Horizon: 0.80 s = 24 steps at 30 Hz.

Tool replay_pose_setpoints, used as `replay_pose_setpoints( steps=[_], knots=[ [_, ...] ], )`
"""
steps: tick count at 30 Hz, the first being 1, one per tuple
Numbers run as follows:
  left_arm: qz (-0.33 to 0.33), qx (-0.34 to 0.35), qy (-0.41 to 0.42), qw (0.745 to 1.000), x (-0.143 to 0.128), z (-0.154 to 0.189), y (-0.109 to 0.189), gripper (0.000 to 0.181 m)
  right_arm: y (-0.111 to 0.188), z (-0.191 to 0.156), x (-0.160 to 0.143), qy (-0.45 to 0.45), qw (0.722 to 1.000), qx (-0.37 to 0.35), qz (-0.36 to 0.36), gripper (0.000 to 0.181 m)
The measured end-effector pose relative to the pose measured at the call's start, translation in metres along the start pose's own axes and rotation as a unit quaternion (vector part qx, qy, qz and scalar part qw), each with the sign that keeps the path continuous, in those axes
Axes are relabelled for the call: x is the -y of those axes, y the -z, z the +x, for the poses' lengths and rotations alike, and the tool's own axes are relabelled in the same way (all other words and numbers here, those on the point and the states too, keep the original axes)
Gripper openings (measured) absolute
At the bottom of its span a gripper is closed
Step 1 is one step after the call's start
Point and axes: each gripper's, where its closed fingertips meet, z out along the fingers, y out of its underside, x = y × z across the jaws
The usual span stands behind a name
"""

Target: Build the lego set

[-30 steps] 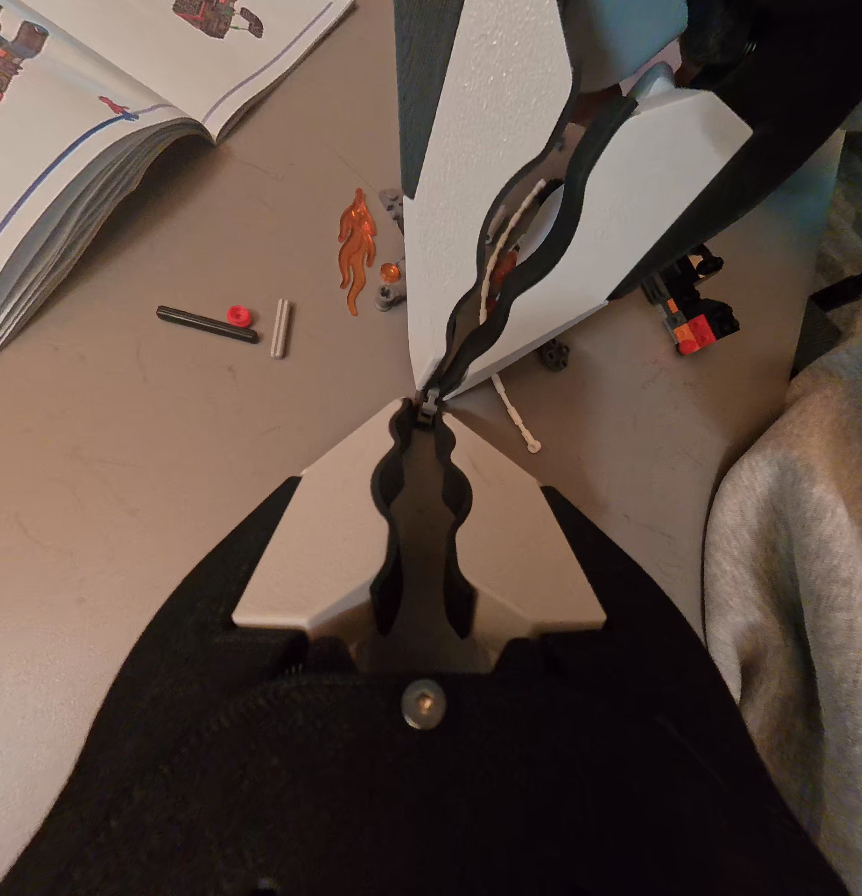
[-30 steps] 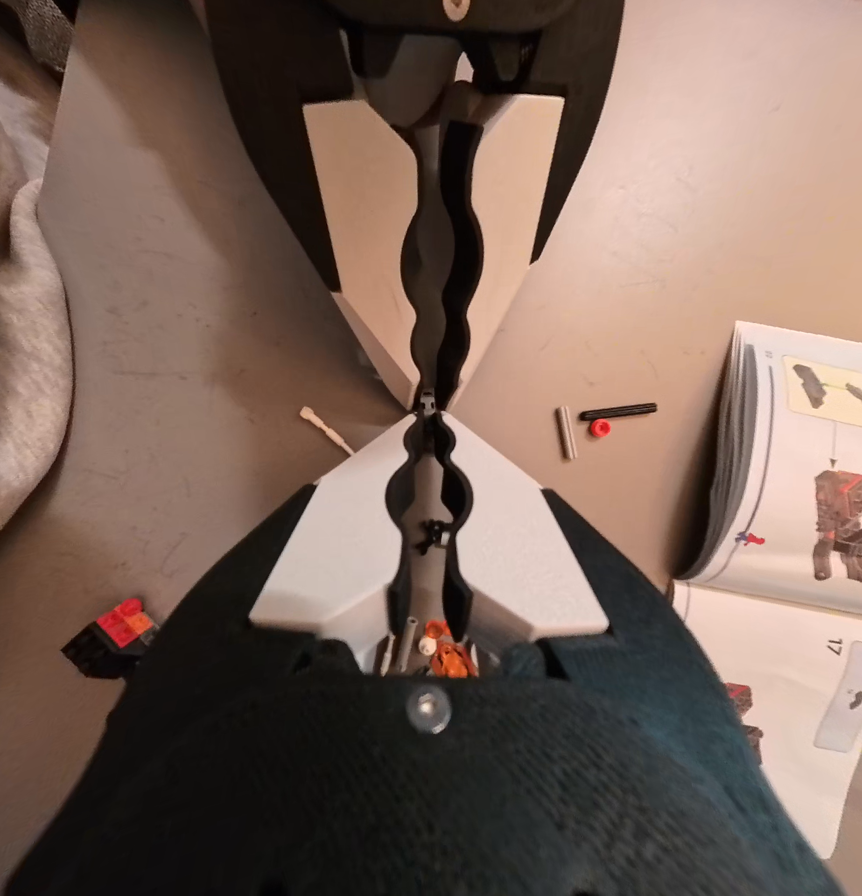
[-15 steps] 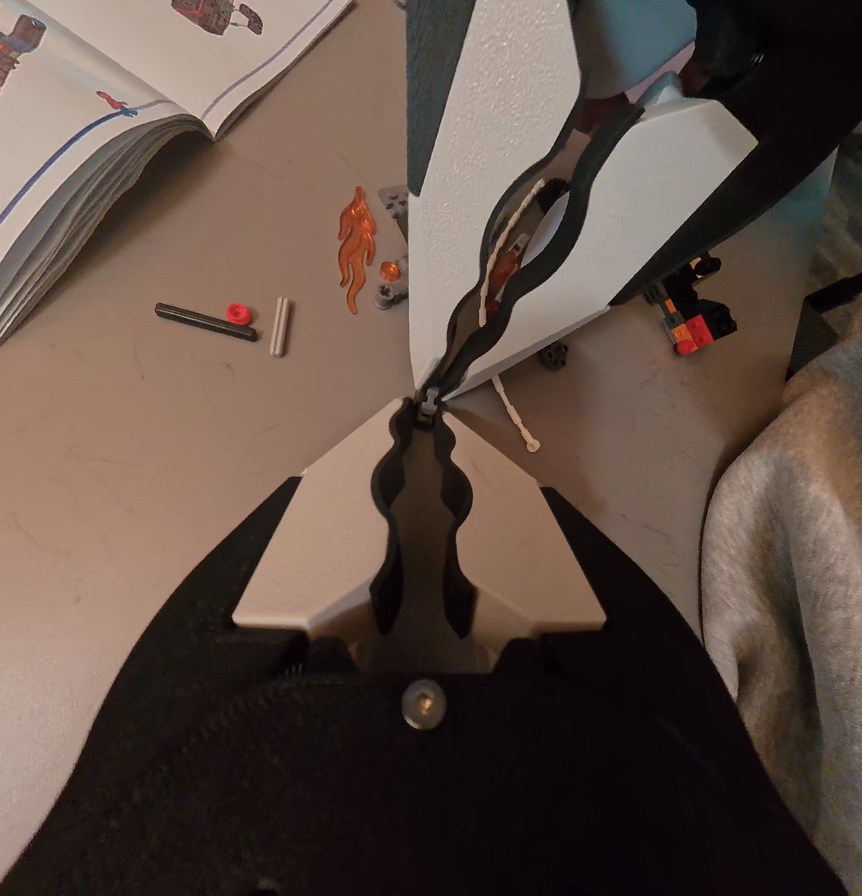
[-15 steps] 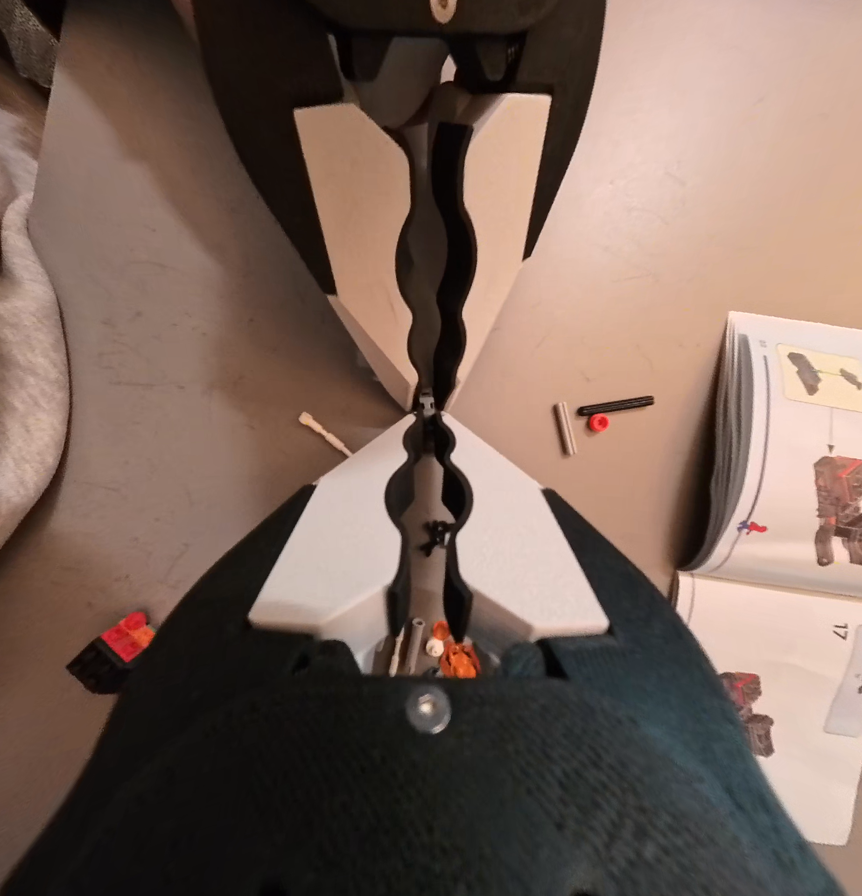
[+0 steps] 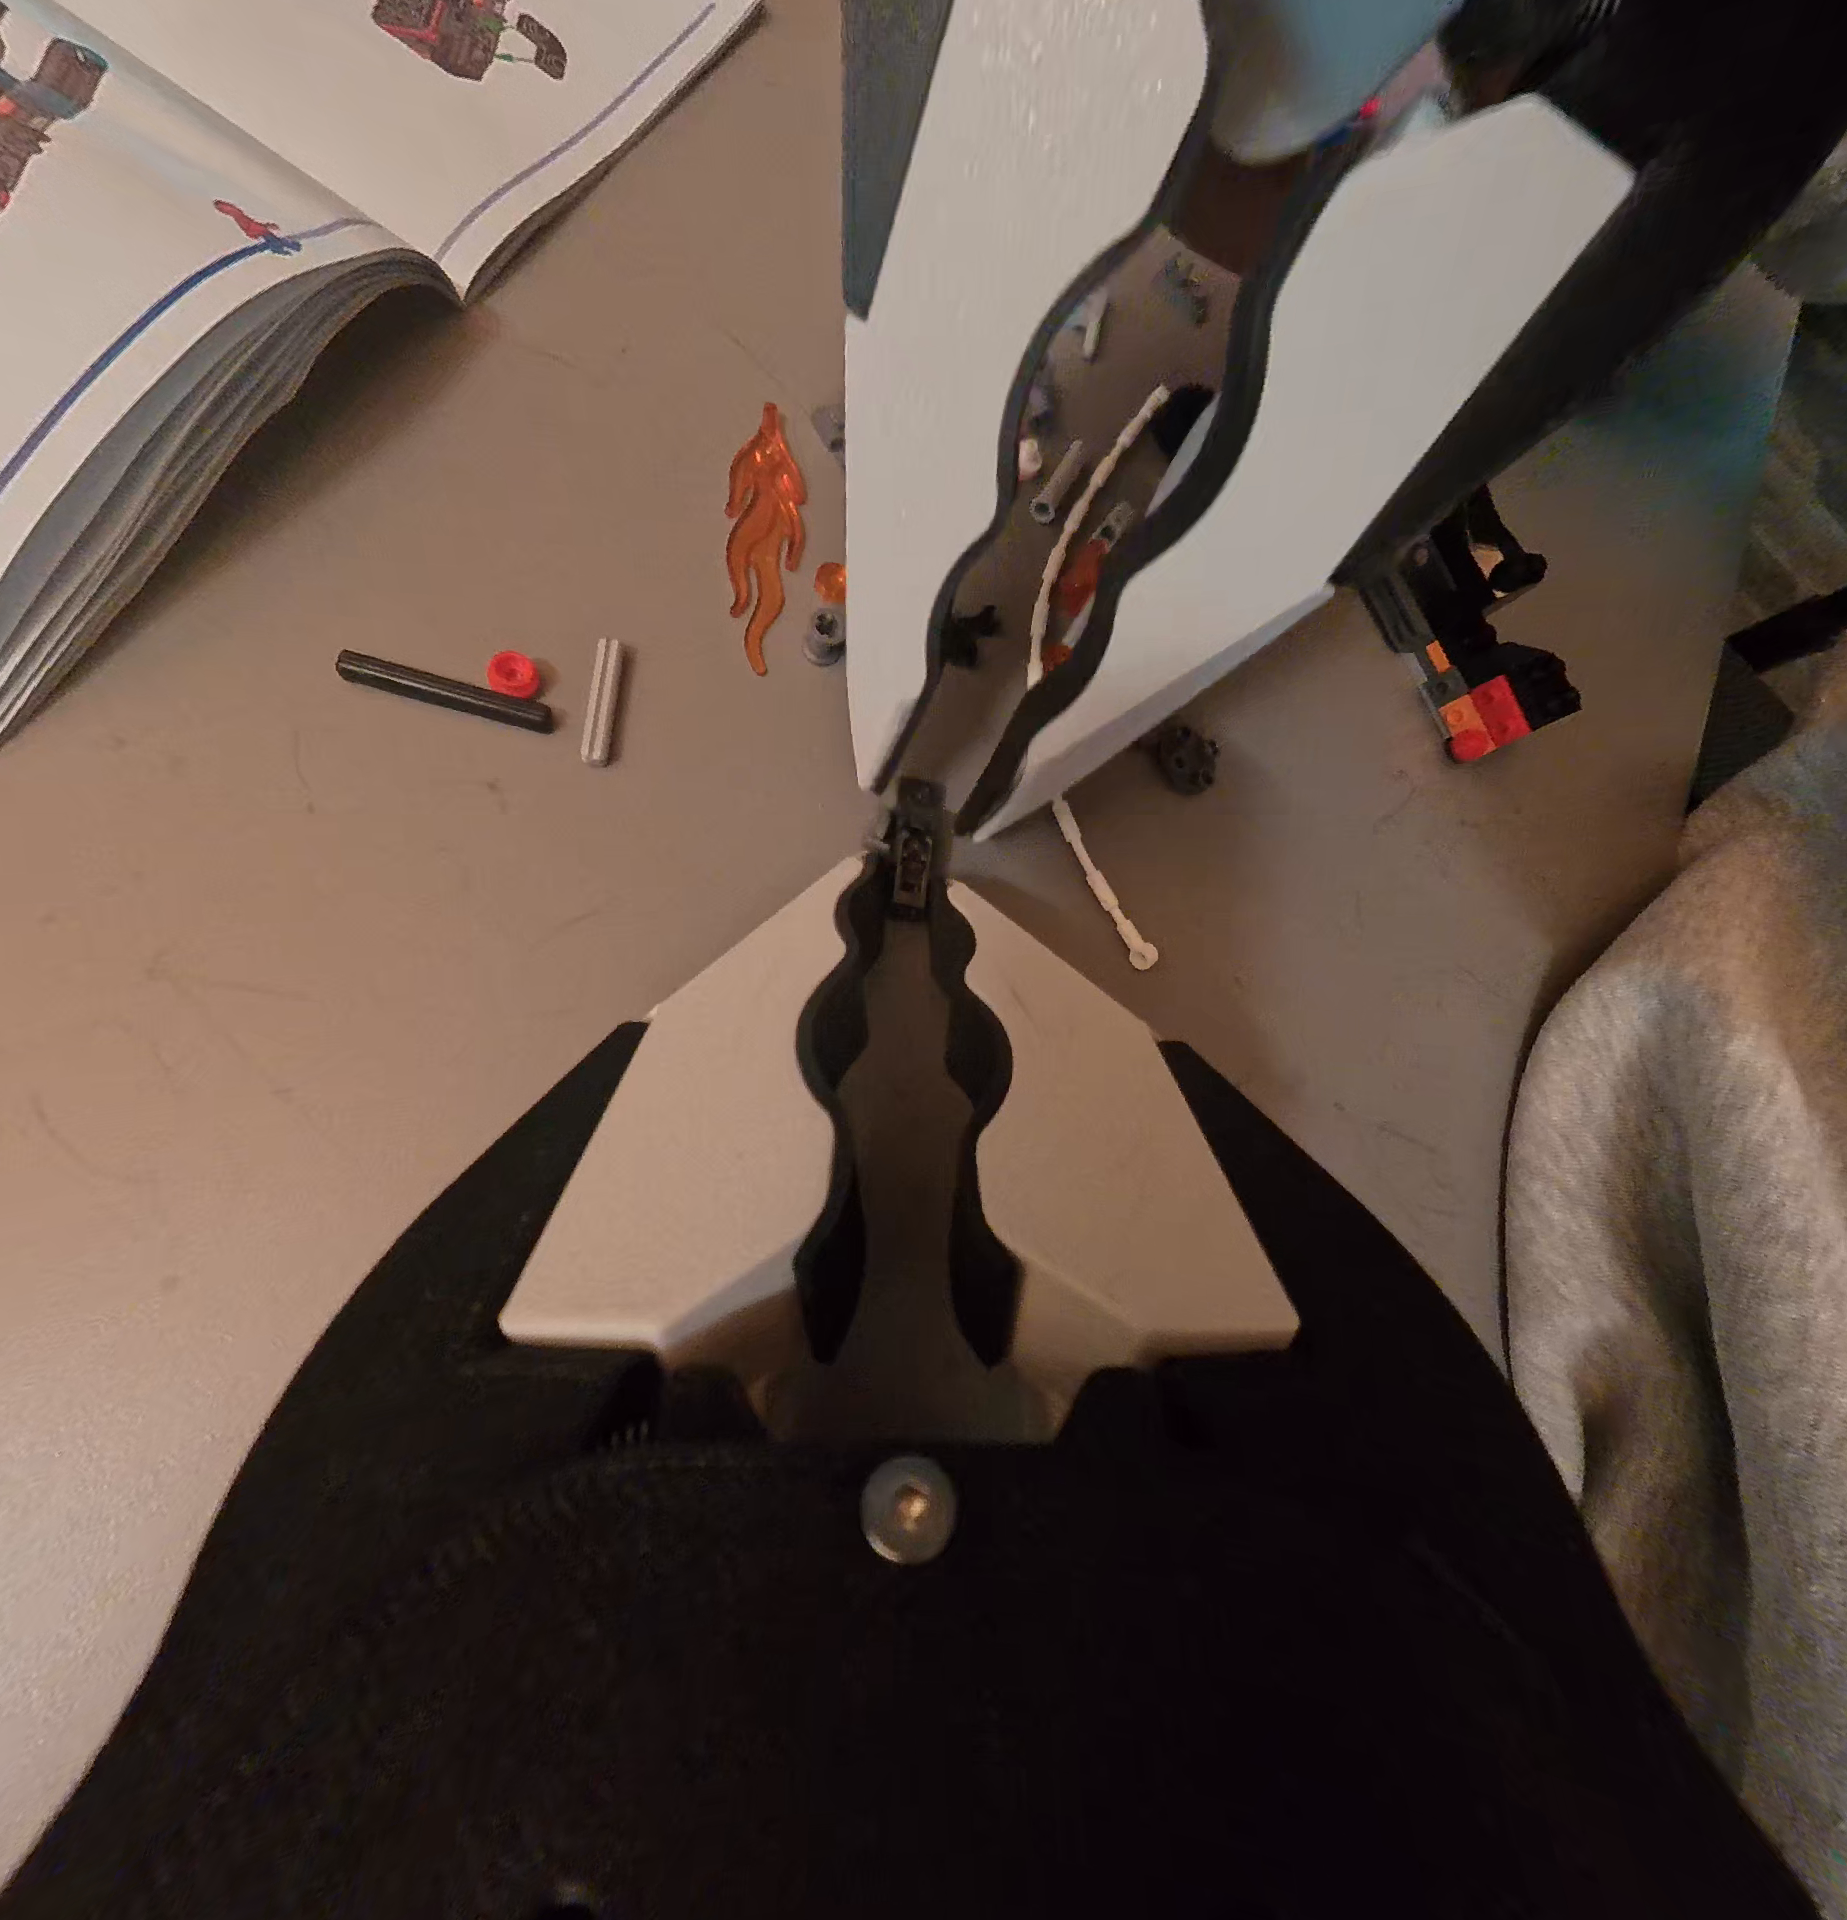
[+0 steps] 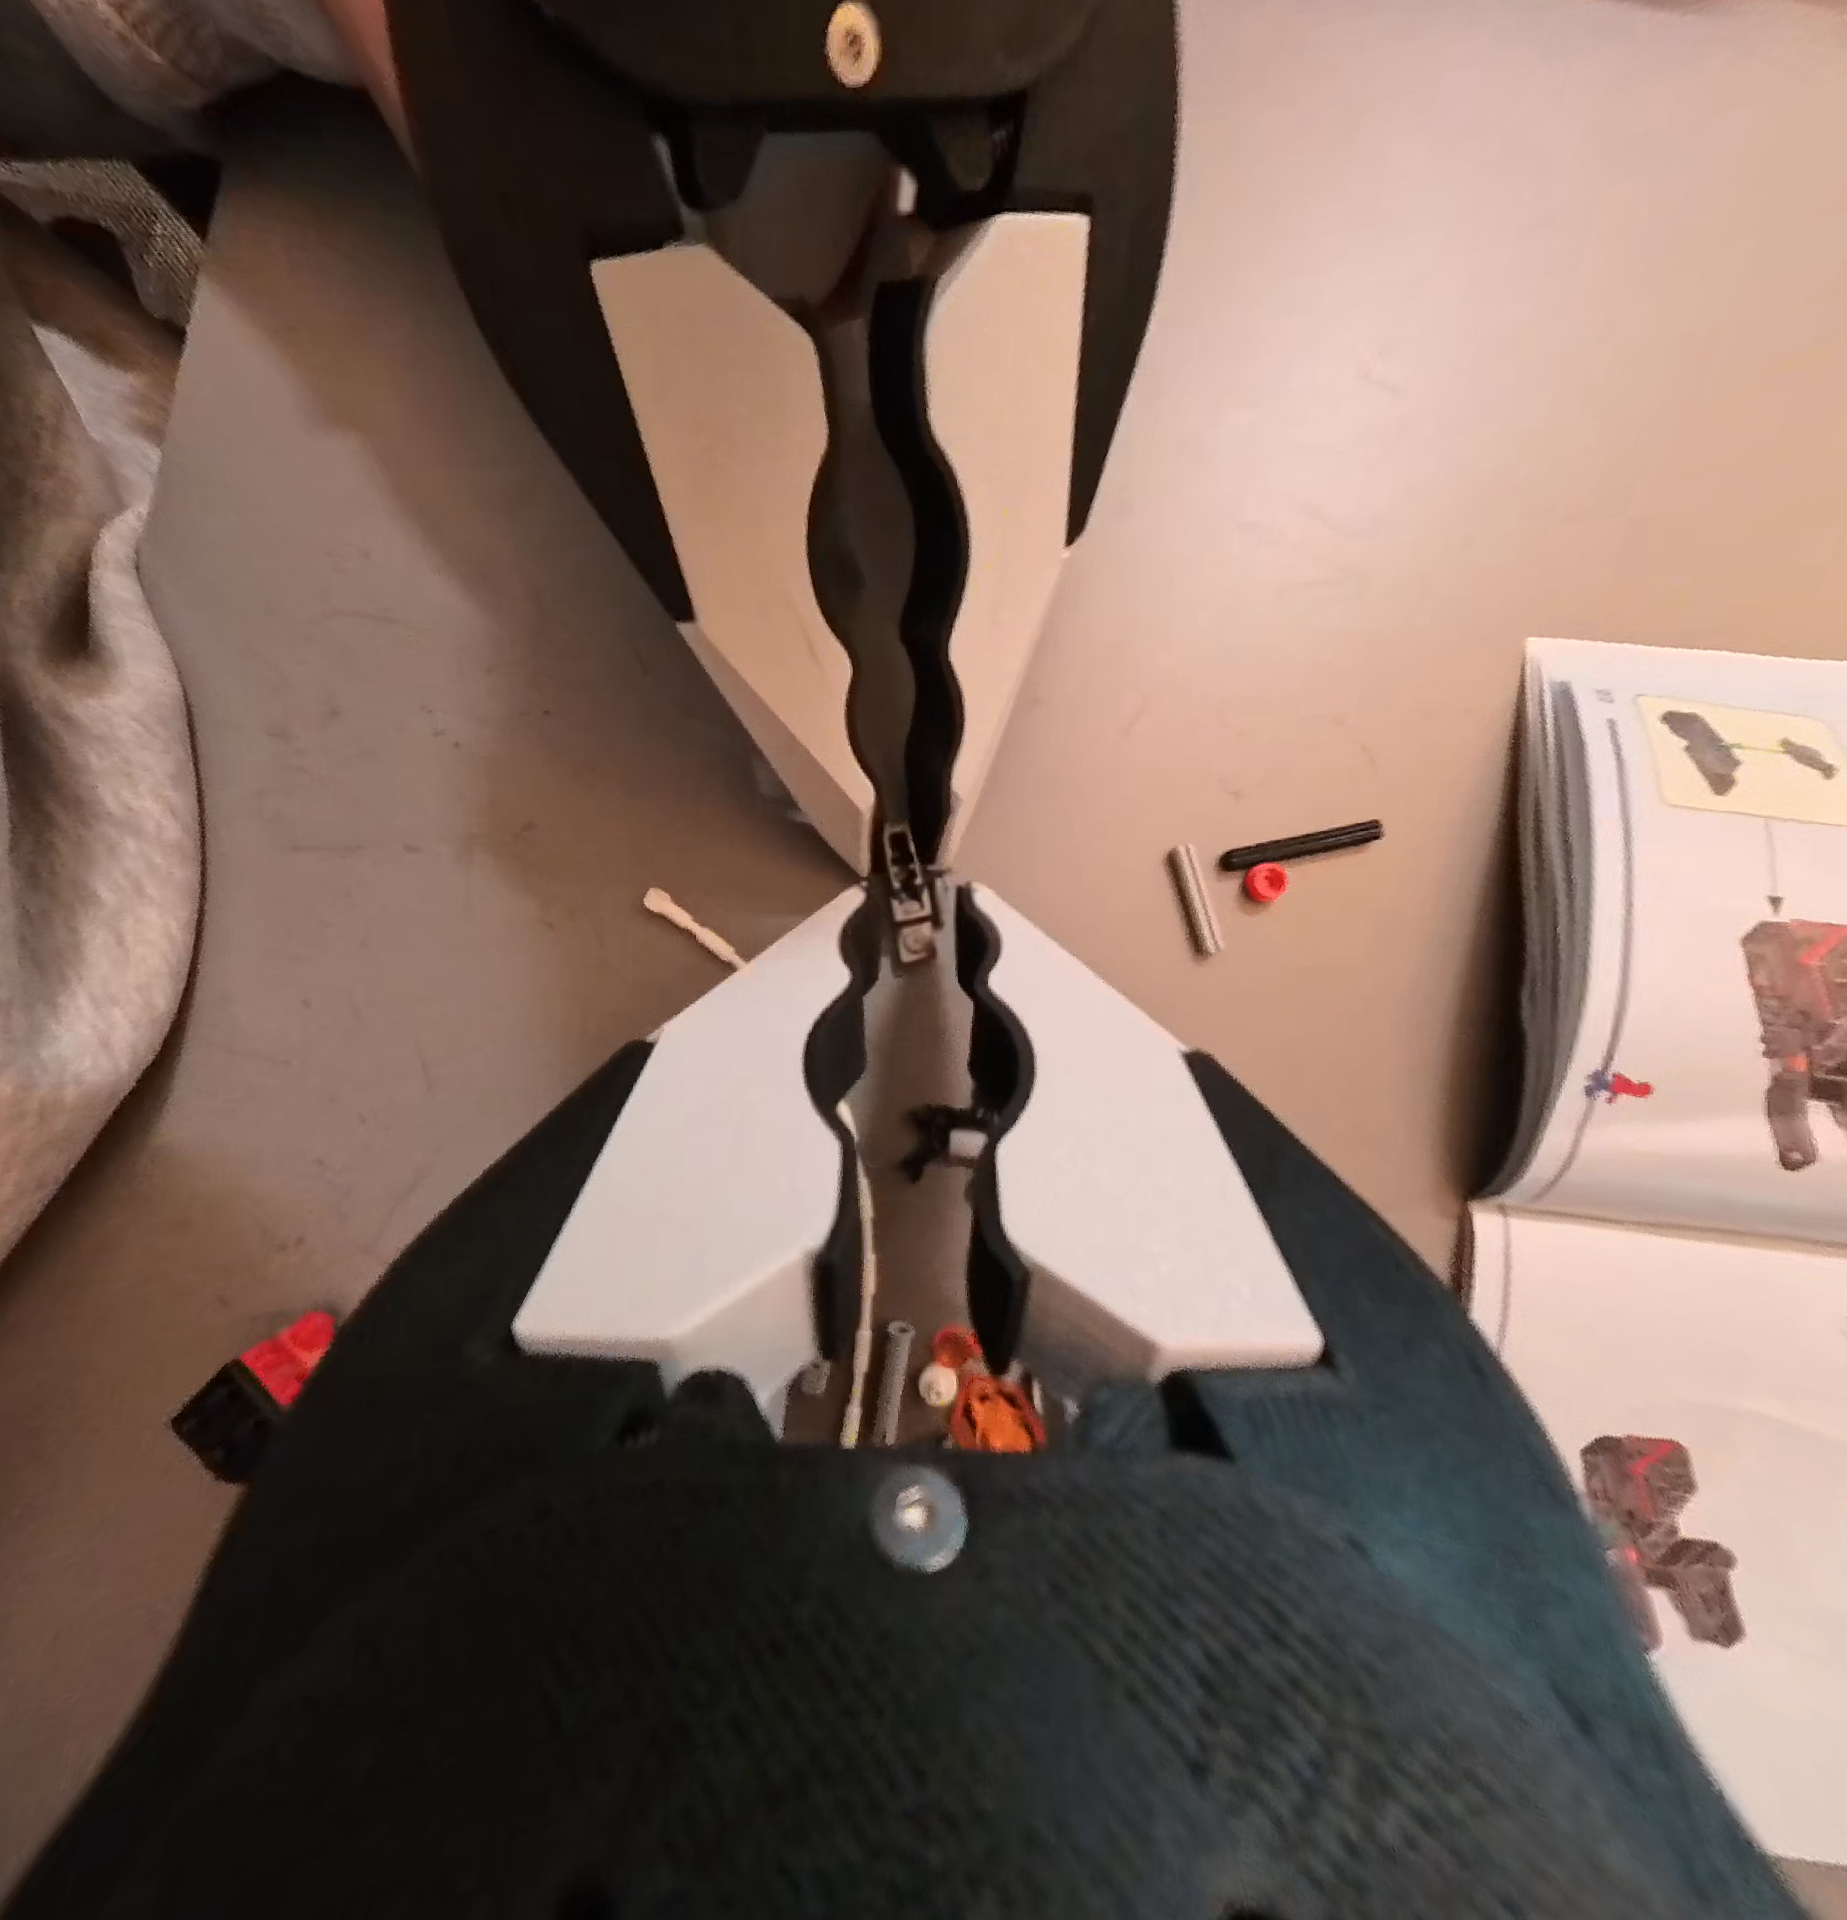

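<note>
My left gripper (image 5: pixel 911 883) is shut on a small dark grey lego piece (image 5: pixel 914 852) and holds it above the tan table (image 5: pixel 275 987). My right gripper (image 6: pixel 908 904) meets it tip to tip from the far side. Its jaws stand a little apart on either side of the same piece (image 6: pixel 906 894), with a gap showing on each side. In the right wrist view the left gripper (image 6: pixel 903 831) comes in from the top. Small loose parts show through the gap between the right gripper's fingers.
An open instruction booklet (image 5: pixel 223 156) lies far left. A black axle (image 5: pixel 443 690), red stud (image 5: pixel 511 671), grey axle (image 5: pixel 602 701), orange flame (image 5: pixel 765 530) and white string piece (image 5: pixel 1101 894) lie around. A black-and-red assembly (image 5: pixel 1480 675) sits right, by grey cloth (image 5: pixel 1708 1195). The right tips stand about 7 cm off the black axle (image 5: pixel 443 690). Seen from the right wrist view (image 6: pixel 1311 850) as well.
My right gripper's jaws have spread apart from the small piece they were pinching. My left gripper keeps its hold. Both grippers stay tip to tip.
</note>
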Motion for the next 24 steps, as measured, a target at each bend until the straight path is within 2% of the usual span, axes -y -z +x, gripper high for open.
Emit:
replay_pose_setpoints(
  steps=[6, 12, 16, 19, 22, 24],
  knots=[
    [0.0, -0.003, 0.001, 1.0, 0.0, 0.001, 0.0, 0.007, 0.009, 0.002, 0.002, -0.038, 0.999, 0.004, 0.031, 0.008],
    [0.001, -0.006, 0.004, 1.0, 0.0, 0.001, 0.0, 0.007, 0.021, 0.004, 0.0, -0.076, 0.994, -0.037, 0.07, 0.007],
    [0.002, -0.005, 0.002, 1.0, 0.0, 0.001, 0.0, 0.007, 0.038, 0.012, 0.002, -0.106, 0.982, -0.096, 0.126, 0.008],
    [0.016, -0.013, 0.01, 1.0, 0.003, 0.003, 0.003, 0.012, 0.06, 0.023, 0.009, -0.12, 0.957, -0.165, 0.208, 0.007],
    [0.044, -0.025, 0.03, 0.998, 0.008, 0.001, 0.009, 0.013, 0.08, 0.019, 0.002, -0.113, 0.946, -0.213, 0.216, 0.002],
    [0.06, -0.04, 0.047, 0.996, 0.012, 0.0, 0.013, 0.013, 0.094, 0.022, 0.002, -0.092, 0.931, -0.252, 0.249, 0.0]
  ],
)
